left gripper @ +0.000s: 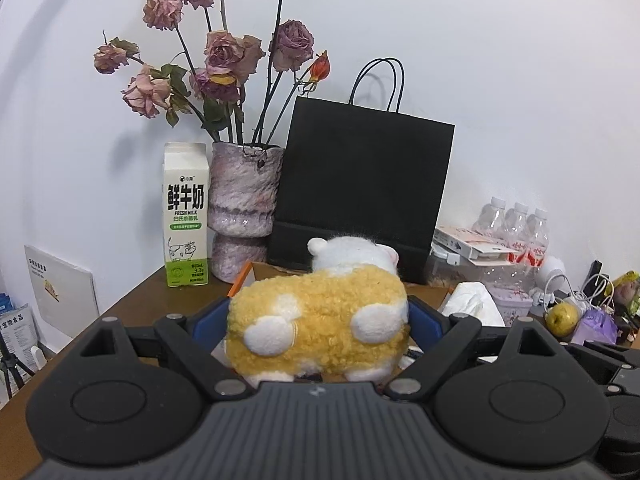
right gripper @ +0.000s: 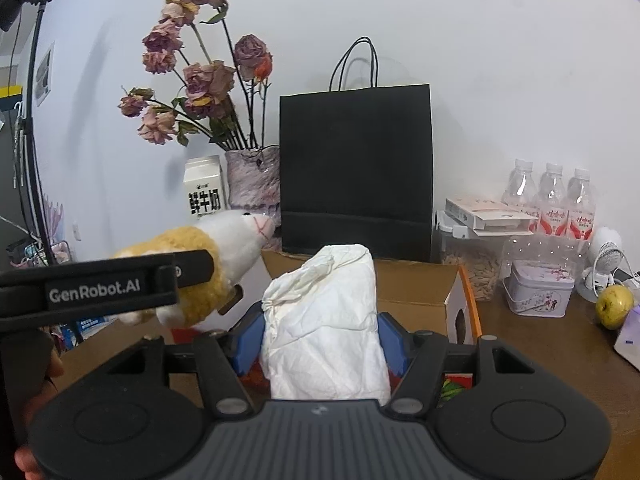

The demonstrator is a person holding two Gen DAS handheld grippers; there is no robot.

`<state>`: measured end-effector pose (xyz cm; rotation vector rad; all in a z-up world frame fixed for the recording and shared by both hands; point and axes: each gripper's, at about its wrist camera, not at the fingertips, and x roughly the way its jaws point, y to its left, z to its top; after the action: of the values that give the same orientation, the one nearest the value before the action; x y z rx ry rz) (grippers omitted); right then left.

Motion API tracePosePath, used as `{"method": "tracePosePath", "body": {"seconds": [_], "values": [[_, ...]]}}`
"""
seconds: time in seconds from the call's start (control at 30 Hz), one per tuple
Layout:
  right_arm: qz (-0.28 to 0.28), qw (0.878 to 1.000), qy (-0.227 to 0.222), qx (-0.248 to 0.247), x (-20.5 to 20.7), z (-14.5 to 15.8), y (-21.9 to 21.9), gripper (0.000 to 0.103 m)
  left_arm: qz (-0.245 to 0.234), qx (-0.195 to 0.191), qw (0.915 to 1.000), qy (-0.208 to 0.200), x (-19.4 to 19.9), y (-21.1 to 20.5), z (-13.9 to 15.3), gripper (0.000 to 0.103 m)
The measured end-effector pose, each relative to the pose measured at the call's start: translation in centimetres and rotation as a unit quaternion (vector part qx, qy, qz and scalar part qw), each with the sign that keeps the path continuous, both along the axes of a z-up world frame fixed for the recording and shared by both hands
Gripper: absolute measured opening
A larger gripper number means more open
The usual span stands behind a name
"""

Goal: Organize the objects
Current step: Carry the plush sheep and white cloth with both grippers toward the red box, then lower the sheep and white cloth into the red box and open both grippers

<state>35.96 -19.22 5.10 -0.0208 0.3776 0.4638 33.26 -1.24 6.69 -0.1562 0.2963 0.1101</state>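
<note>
The left tongs (left gripper: 318, 320) are clamping a yellow-and-white plush toy (left gripper: 320, 320) between their blue pads, holding it up above an open cardboard box (right gripper: 412, 284) on the brown surface (right gripper: 560, 344). The right tongs (right gripper: 322, 340) are gripping a crumpled white tissue pack (right gripper: 324, 320), also over the box. In the right wrist view the plush toy is sitting to the left of the tissue pack, its white snout pointing toward a black paper bag (left gripper: 360, 184) standing against the wall. A milk carton (left gripper: 186, 216) and a vase of dried roses (left gripper: 244, 208) are standing left of the bag; 3 water bottles (right gripper: 554, 200), a tin (right gripper: 538, 294) and a yellow-green fruit (right gripper: 614, 306) are resting to the right.
</note>
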Motion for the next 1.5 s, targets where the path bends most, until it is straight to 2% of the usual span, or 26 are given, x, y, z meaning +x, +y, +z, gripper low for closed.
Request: {"method": "tracePosePath", "body": {"seconds": [0.53,1.27,1.33,1.4,1.43,1.47,1.5], "values": [[-0.006,1.000,0.004,0.004,6.1,0.7,-0.9,0.061,-0.005,-0.001,0.9999,0.012,5.6,-0.1,-0.5,0.092],[-0.017,0.998,0.060,-0.024,11.5,-3.4,0.6,0.061,-0.018,0.023,0.9985,0.045,11.6,0.1,-3.1,0.092],[-0.021,0.997,0.063,-0.026,11.7,-3.7,0.6,0.064,-0.022,0.022,0.9985,0.045,11.8,0.2,-3.5,0.095],[-0.022,0.997,0.070,-0.028,12.0,-4.0,0.7,0.077,-0.022,0.024,0.9986,0.041,11.9,0.1,-3.6,0.103],[-0.020,0.996,0.077,-0.030,12.2,-4.2,0.7,0.083,-0.020,0.026,0.9988,0.037,11.8,0.0,-3.7,0.103],[-0.021,0.996,0.082,-0.030,12.4,-4.4,0.7,0.097,-0.016,0.027,0.9990,0.033,11.8,0.0,-3.7,0.103],[-0.023,0.996,0.084,-0.030,12.5,-4.6,0.7,0.103,-0.013,0.028,0.9990,0.033,11.8,0.0,-3.7,0.103]]}}
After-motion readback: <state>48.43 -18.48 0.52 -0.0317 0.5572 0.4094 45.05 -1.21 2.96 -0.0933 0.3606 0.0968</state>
